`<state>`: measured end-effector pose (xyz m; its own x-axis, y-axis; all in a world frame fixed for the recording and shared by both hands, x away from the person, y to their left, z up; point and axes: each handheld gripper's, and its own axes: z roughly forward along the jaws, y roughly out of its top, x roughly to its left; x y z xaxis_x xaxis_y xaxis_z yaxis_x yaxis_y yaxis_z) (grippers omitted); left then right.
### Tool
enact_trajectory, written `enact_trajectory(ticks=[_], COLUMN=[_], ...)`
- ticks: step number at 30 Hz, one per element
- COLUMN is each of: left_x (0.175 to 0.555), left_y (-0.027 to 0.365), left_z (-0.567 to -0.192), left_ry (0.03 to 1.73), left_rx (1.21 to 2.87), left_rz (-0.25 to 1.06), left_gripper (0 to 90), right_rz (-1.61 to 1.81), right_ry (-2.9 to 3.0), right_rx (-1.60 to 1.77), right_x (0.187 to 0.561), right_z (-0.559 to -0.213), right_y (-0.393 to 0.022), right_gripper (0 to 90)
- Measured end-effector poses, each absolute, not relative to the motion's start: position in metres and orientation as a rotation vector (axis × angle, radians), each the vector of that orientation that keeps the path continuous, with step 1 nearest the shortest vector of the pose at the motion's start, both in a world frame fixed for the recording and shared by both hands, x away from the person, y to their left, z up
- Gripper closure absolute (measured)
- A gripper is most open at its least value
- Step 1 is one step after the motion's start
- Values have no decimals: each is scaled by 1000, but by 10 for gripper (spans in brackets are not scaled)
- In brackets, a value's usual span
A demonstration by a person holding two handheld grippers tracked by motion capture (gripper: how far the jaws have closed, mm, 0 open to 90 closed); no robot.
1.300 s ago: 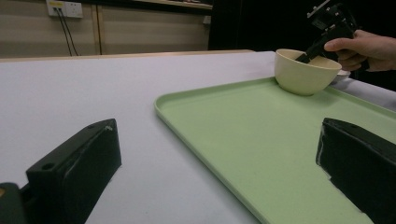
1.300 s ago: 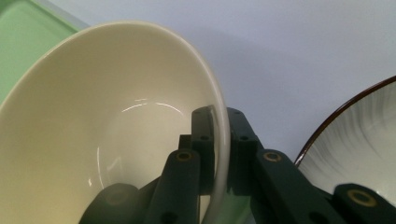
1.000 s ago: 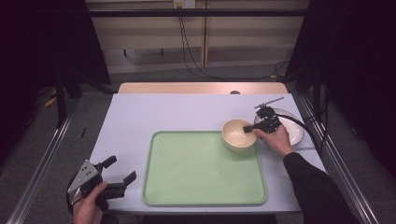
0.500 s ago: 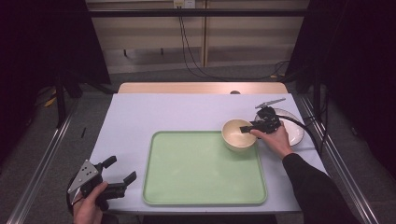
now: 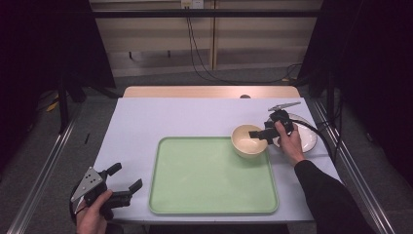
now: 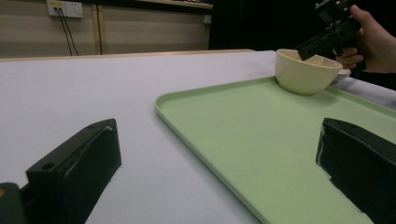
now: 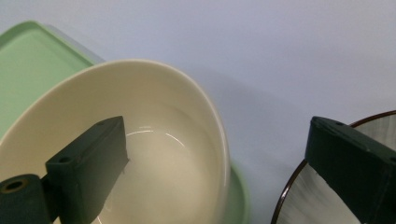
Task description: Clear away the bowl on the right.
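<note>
Resting low near the front left corner of the green tray (image 5: 214, 180), the left gripper (image 5: 122, 187) has its two black jaws spread wide with nothing between them. It looks like it is just waiting, out of the way, so the tray stays free.

The tray is the big flat thing in the middle of the pale table (image 5: 160, 117). It is light green, smooth, and has a small raised edge all round.

At the tray's far right corner sits the bowl (image 5: 249, 140) — right on the edge of the tray. It is cream coloured, round and deep, shiny inside, and looks empty.

The right gripper (image 5: 260, 134) reaches over the bowl from the right. Its jaws are spread apart, one jaw down inside the bowl and the other outside the rim, so the wall of the bowl is between them. They are not squeezing it. I think this is a good way to hold a bowl — by its side.

Just past the tray's right edge lies a plate (image 5: 307, 139) with a dark rim, under the hand (image 5: 291, 144).
</note>
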<state>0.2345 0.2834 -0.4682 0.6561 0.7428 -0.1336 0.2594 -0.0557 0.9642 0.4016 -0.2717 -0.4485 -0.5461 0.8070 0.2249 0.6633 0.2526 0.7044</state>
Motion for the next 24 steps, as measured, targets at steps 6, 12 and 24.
enact_trajectory(ticks=[6, 12, 24], left_x=[235, 235, 234], left_y=[283, 283, 283], left_z=[-468, -468, -468], left_ry=[842, 841, 846], left_rx=[1616, 1616, 1620], left_rz=[474, 472, 480], left_gripper=[0, 1, 0], right_rz=[1213, 1247, 1286], right_ry=[2256, 2199, 2112], right_rx=[1358, 1297, 1203], right_x=[399, 393, 372], right_z=[-447, -444, -434], right_y=[-272, -273, -283], right_gripper=[29, 31, 24])
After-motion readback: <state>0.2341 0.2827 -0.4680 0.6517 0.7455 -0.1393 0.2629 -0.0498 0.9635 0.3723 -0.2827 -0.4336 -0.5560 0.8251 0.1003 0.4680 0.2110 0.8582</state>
